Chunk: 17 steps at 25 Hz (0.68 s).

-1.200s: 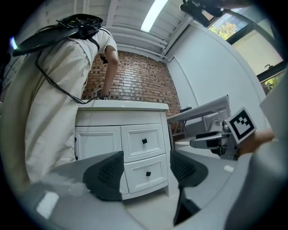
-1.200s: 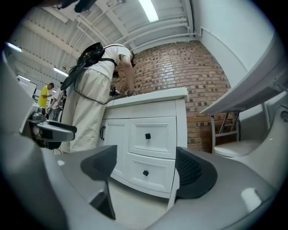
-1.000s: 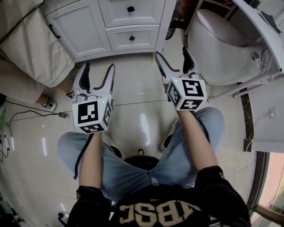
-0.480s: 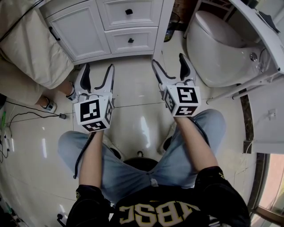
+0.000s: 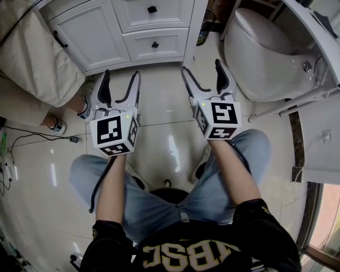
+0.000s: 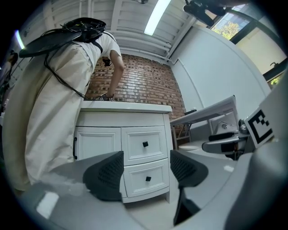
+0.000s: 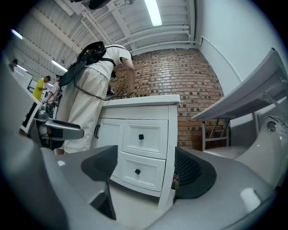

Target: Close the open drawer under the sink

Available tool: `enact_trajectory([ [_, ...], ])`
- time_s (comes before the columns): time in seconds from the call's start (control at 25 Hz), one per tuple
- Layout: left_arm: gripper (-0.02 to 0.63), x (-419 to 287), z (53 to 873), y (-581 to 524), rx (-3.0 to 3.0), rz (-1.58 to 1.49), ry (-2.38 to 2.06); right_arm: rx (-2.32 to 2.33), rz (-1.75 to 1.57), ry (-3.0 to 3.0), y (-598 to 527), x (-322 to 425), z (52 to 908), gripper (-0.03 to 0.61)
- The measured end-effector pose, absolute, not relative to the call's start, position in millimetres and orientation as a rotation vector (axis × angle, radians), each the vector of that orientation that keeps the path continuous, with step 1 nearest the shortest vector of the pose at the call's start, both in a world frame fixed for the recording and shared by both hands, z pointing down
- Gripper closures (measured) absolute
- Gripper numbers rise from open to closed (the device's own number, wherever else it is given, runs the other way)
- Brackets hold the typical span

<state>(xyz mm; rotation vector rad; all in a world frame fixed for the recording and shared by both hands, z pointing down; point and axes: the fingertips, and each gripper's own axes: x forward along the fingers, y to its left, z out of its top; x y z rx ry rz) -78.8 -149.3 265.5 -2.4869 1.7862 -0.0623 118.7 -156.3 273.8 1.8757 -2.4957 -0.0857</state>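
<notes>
A white vanity cabinet (image 5: 93, 34) stands ahead with two drawers stacked on its right side. The upper drawer (image 5: 167, 11) and lower drawer (image 5: 170, 45) each carry a small black knob. Both fronts look about level with the cabinet face in the gripper views, upper drawer (image 6: 153, 139) over lower drawer (image 6: 155, 182). My left gripper (image 5: 121, 77) is open and empty, short of the cabinet. My right gripper (image 5: 202, 68) is also empty, its jaws wide and closing slightly, apart from the lower drawer (image 7: 146, 166).
A person in beige clothes (image 5: 32, 58) stands bent over the sink at the cabinet's left. A white toilet (image 5: 260, 53) is at the right, beside a slanted white panel (image 5: 313, 42). A cable (image 5: 32, 133) lies on the tiled floor at the left.
The head view has drifted a little, so the cabinet sits slightly higher in frame. Both grippers keep their places with jaws apart.
</notes>
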Motion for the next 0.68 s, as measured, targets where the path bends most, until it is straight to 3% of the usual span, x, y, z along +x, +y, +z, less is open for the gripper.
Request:
enact_trajectory([
  [0.68, 0.286, -77.1, 266.4, -159.0, -2.521, -0.028, 1.807, 1.846, -0.061, -2.507, -165.3, 110.1, 279.4, 0.206],
])
